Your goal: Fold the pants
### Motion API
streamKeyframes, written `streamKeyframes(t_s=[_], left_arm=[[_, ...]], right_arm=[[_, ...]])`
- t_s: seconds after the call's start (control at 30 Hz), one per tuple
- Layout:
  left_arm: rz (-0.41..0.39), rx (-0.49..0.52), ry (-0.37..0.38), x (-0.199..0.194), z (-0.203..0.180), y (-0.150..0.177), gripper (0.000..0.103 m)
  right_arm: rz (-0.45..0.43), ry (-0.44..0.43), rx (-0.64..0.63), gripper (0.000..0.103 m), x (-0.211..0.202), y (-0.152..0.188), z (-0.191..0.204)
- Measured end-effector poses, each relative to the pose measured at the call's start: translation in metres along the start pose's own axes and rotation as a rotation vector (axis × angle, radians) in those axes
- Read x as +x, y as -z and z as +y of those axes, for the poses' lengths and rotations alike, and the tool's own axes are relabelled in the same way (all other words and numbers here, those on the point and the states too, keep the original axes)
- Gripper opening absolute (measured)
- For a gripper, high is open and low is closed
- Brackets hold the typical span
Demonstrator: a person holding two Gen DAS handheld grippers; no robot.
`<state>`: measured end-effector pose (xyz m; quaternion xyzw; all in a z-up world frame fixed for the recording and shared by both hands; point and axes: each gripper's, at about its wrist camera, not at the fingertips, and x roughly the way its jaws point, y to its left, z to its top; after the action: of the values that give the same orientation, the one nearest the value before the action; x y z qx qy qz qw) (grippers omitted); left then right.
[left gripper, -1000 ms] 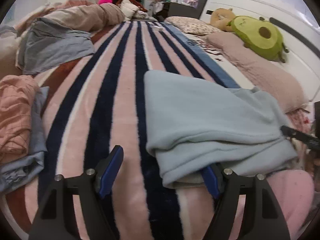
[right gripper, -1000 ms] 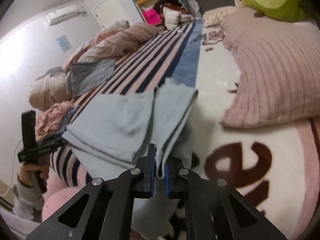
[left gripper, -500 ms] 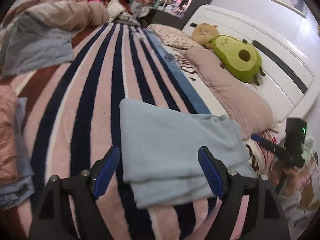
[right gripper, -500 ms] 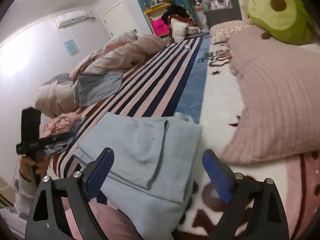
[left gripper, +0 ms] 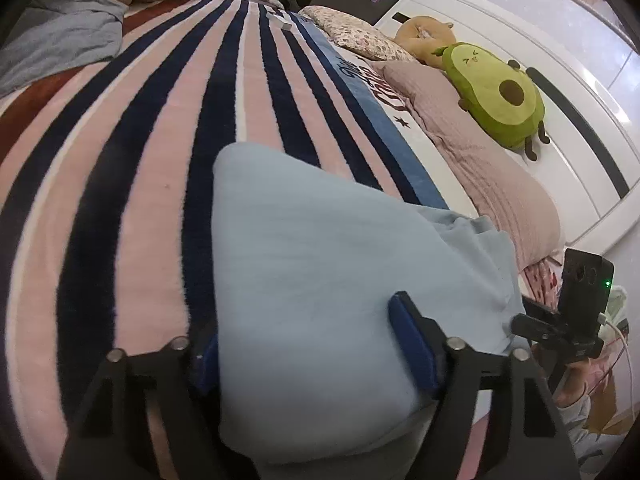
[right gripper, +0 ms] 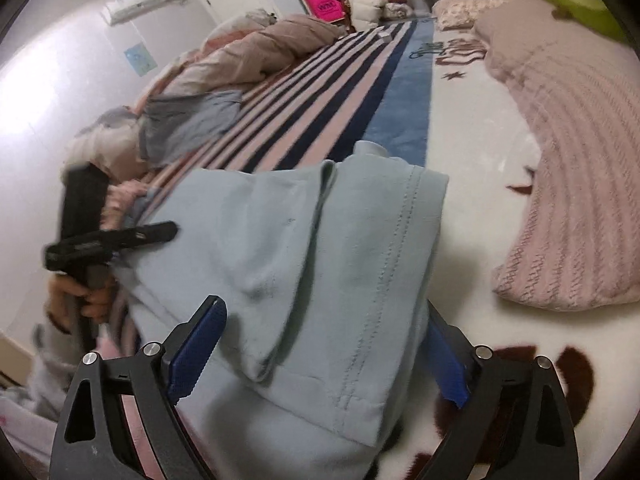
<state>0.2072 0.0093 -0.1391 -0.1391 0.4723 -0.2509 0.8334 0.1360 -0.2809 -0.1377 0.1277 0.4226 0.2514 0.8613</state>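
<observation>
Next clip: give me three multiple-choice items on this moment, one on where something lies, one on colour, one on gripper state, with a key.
1. Where do the folded light blue pants lie?
A. on the striped pink and navy blanket
B. on the floor
C. on a chair

2. What colour is the avocado-shaped plush toy?
A. red
B. green
C. black

3. How do the left gripper and right gripper stand?
A. both shut on cloth
B. one open, one shut
C. both open, straddling the pants

Key: 1 A, the pants rest on the stripes; 2 B, green body with a brown pit; 3 C, the blue pads sit wide apart on either side of the cloth.
</observation>
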Motion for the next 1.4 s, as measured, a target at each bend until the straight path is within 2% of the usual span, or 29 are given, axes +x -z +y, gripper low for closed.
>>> streamKeyframes(t_s=[0.03,0.1,0.17,0.23,0.3,0.33,0.4,0.5,0.67,0.9,1.2,1.3,1.4], left_arm=[[0.003,-0.002,0.006,0.000,-0.001,0.000,0.059],[0.001,0.013,0.007,-0.001,-0.006,0.000,0.055],[-0.004,0.041,-0.007,-0.002,-0.012,0.001,0.049],[-0.013,0.041,-0.012,-0.005,-0.014,0.001,0.037],[-0.030,0.035,-0.023,-0.009,-0.015,0.001,0.030],[-0.038,0.034,-0.024,-0.011,-0.016,0.001,0.027],[-0.058,0.043,-0.030,-0.018,-0.020,0.001,0.024],[-0.090,0.081,-0.040,-0.031,-0.033,0.000,0.021],[-0.162,0.134,-0.058,-0.061,-0.049,-0.002,0.019],[-0.263,0.155,-0.110,-0.118,-0.046,-0.001,0.017],[-0.370,0.120,-0.197,-0.198,-0.003,0.016,0.012],[-0.382,0.108,-0.221,-0.216,0.013,0.023,0.012],[-0.377,0.090,-0.249,-0.222,0.031,0.029,0.011]], right_arm=[[-0.004,-0.065,0.033,0.092,-0.001,-0.001,-0.004],[-0.007,-0.126,0.071,0.092,-0.002,-0.001,-0.008],[0.006,-0.122,0.053,0.090,-0.001,-0.001,-0.006],[0.017,-0.126,0.041,0.081,0.001,-0.001,-0.001],[0.021,-0.138,0.052,0.058,0.003,-0.002,0.000],[0.020,-0.130,0.055,0.053,0.003,-0.003,0.001],[0.009,-0.082,0.043,0.030,0.000,-0.004,0.002],[-0.017,-0.057,0.038,0.020,-0.007,-0.007,0.005],[-0.077,-0.053,-0.019,0.015,-0.025,-0.020,0.025],[-0.132,-0.075,-0.092,0.014,-0.036,-0.048,0.065],[-0.131,-0.129,-0.226,0.013,-0.018,-0.078,0.147],[-0.109,-0.154,-0.265,0.011,-0.003,-0.083,0.174],[-0.071,-0.142,-0.315,0.010,0.017,-0.084,0.202]])
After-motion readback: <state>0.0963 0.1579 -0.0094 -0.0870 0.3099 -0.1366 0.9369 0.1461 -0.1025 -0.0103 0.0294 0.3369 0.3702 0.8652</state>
